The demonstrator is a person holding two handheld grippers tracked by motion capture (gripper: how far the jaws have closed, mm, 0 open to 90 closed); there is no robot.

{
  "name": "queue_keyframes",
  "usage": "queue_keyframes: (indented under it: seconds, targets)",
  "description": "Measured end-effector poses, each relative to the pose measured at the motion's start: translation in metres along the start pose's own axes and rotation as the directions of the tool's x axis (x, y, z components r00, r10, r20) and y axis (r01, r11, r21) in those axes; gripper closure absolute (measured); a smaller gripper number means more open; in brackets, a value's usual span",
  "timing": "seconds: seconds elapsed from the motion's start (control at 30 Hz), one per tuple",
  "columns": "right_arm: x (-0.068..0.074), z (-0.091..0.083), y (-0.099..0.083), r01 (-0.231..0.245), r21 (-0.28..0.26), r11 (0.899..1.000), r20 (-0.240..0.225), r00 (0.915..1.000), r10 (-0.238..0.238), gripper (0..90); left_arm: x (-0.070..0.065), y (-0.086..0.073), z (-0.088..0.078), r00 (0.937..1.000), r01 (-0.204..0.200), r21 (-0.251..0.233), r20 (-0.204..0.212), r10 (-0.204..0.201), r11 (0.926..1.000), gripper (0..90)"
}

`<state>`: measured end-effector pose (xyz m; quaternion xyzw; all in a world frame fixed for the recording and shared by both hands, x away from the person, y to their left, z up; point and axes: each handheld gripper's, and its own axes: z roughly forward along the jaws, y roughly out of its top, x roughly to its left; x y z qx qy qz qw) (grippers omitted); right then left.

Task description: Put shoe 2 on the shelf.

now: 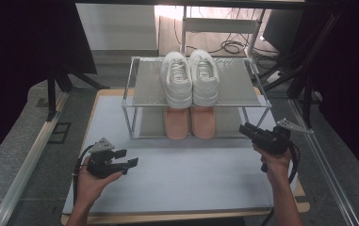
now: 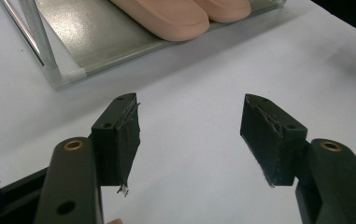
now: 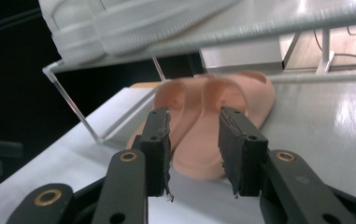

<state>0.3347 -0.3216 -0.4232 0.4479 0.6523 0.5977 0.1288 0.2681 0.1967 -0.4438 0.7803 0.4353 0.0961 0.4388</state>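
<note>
Pink slippers (image 1: 190, 122) sit on the rack's (image 1: 134, 99) lower shelf, white sneakers (image 1: 189, 77) on top, on a pale grey surface (image 1: 186, 174); dark curtains around. Right gripper (image 1: 248, 130) fingers released near the slippers, left gripper (image 1: 126, 161) released too.

Rack (image 1: 134, 101) blocks; front (mat (image 1: 186, 174)) free.

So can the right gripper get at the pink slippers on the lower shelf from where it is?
Probably yes: the right gripper is open, aimed at the pink slippers, with nothing between; the upper shelf sits above.
</note>
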Motion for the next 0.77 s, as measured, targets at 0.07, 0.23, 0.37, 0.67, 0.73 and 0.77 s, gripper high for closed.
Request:
queue_keyframes:
  seconds: [0.07,0.23,0.37,0.67,0.73,0.77]
  targets:
    - [-0.002,-0.001,-0.006,-0.002,0.005,1.0,0.004,1.0,0.002,63.1,0.0,0.0,0.0,1.0,0.0,0.0,-0.001,0.0,1.0,38.1]
    - [-0.009,-0.001,-0.021,-0.021,0.016,1.0,0.012,0.9997,0.021,62.4,-0.001,0.0,0.001,1.0,0.004,0.001,-0.003,-0.004,1.0,38.1]
    - [-0.01,0.001,-0.026,-0.018,0.036,0.999,0.023,0.9996,0.017,61.8,-0.001,0.0,0.0,1.0,0.004,0.0,-0.002,-0.004,1.0,38.1]
    - [-0.007,0.001,-0.025,-0.006,0.03,1.0,0.022,0.9997,0.005,60.7,0.0,0.0,0.0,1.0,-0.002,-0.003,-0.001,0.002,1.0,38.1]
    - [-0.007,0.0,-0.025,-0.001,0.03,1.0,0.024,0.9997,0.0,59.8,0.0,0.0,-0.001,1.0,0.0,-0.003,-0.001,0.0,1.0,38.1]
    - [-0.006,0.0,-0.025,0.003,0.031,1.0,0.027,0.9996,-0.004,59.5,0.0,0.0,-0.001,1.0,0.002,-0.003,0.0,-0.002,1.0,38.1]
